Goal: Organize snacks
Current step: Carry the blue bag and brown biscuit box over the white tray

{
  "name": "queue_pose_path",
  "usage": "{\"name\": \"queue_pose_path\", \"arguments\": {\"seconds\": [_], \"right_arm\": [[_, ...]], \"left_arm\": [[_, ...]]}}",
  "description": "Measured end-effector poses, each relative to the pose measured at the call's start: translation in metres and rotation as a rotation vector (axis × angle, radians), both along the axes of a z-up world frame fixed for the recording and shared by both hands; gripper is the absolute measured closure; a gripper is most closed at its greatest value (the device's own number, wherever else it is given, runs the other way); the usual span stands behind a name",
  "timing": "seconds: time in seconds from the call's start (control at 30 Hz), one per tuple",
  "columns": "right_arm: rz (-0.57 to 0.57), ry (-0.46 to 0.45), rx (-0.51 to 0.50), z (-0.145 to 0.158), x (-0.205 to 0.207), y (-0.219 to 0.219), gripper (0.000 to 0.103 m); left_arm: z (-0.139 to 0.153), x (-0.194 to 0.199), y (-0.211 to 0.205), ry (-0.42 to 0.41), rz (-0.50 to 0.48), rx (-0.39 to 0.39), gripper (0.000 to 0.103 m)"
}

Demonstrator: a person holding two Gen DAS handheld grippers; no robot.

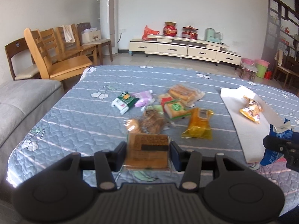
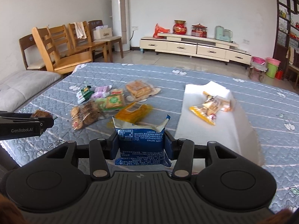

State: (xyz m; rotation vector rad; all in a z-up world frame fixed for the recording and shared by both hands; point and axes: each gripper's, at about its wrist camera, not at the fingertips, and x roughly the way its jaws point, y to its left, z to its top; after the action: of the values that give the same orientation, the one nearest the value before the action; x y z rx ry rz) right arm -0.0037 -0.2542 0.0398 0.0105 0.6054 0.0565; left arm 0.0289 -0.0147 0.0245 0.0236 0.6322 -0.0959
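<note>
My left gripper (image 1: 147, 153) is shut on a clear-wrapped square cake (image 1: 146, 152) with a printed label, held just above the blue quilt (image 1: 74, 112). My right gripper (image 2: 142, 145) is shut on a blue snack packet (image 2: 141, 143) with a torn-open top, held above the quilt beside the white tray (image 2: 214, 130). The tray holds a yellow snack bag (image 2: 207, 110). A pile of several snacks lies mid-quilt: a yellow packet (image 1: 199, 125), a green-label cake (image 1: 176, 109), a brown cookie pack (image 1: 151, 121), a green-white packet (image 1: 125, 101), a purple packet (image 1: 143, 98) and a bread pack (image 1: 184, 92).
A grey sofa (image 1: 22, 100) sits left of the quilt. Wooden chairs (image 1: 56, 56) stand behind it, with a tall white air conditioner (image 1: 109, 16). A cream TV cabinet (image 1: 185, 49) lines the far wall. Pink and green buckets (image 1: 261, 67) stand at right.
</note>
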Motion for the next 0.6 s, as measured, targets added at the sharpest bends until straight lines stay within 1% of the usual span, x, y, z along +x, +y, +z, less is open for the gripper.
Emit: {"name": "queue_pose_path", "arguments": {"seconds": [0.6], "right_arm": [[-0.101, -0.013, 0.017, -0.003, -0.019, -0.036, 0.044]], "left_arm": [[0.005, -0.005, -0.046, -0.001, -0.1, -0.007, 0.054]]}}
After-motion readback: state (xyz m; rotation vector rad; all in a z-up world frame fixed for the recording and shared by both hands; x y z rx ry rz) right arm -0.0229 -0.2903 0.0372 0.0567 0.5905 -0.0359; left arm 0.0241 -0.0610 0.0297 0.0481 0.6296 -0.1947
